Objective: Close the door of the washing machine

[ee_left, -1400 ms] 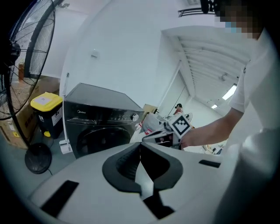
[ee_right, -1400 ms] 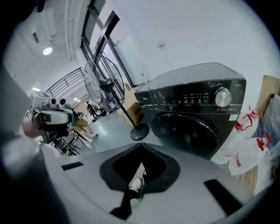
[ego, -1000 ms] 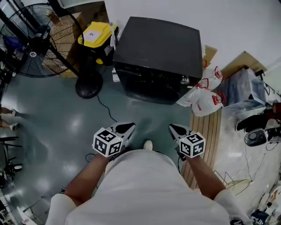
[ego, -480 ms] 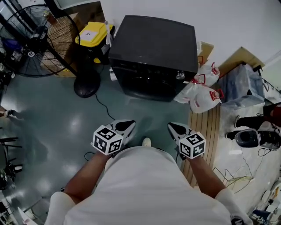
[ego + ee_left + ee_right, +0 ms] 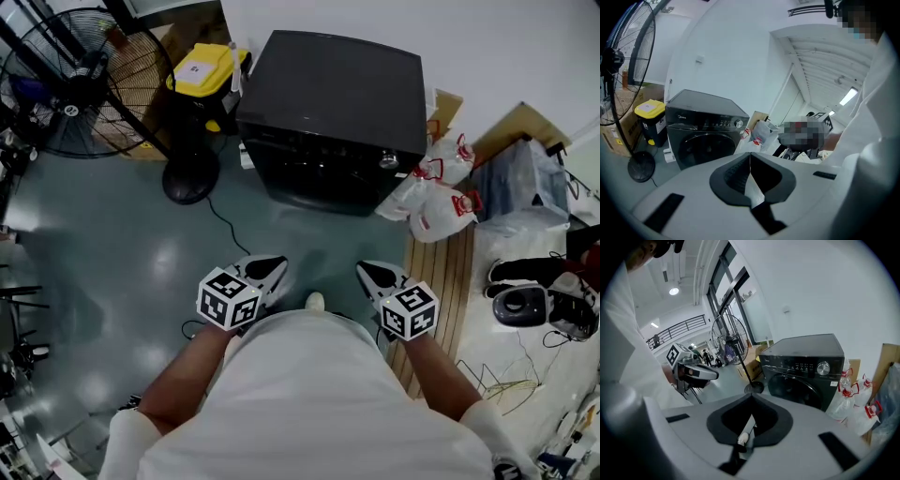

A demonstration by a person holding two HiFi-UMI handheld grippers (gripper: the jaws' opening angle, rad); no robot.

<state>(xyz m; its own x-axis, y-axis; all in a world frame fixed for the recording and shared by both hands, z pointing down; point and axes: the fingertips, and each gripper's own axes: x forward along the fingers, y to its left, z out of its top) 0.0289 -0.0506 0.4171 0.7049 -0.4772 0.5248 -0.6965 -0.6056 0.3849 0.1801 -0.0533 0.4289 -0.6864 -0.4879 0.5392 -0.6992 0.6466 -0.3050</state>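
Note:
The black front-loading washing machine (image 5: 328, 103) stands against the white wall, and its round door (image 5: 323, 186) lies flush with the front. It also shows in the left gripper view (image 5: 701, 133) and in the right gripper view (image 5: 806, 371), door (image 5: 799, 390) shut. My left gripper (image 5: 272, 268) and right gripper (image 5: 367, 272) hover close to my body, a good step back from the machine, both pointing at it. Both are shut with nothing between the jaws, seen in each one's own view as left gripper (image 5: 750, 155) and right gripper (image 5: 751, 398).
A standing fan (image 5: 84, 84) with a round base (image 5: 190, 183) is left of the machine, beside a yellow-lidded bin (image 5: 202, 75). White plastic bags (image 5: 436, 202) lean at the machine's right. A slatted wooden board (image 5: 441, 281) and clutter (image 5: 525, 305) lie to the right.
The head view sways slightly. Both grippers keep about the same place in front of my body and stay shut.

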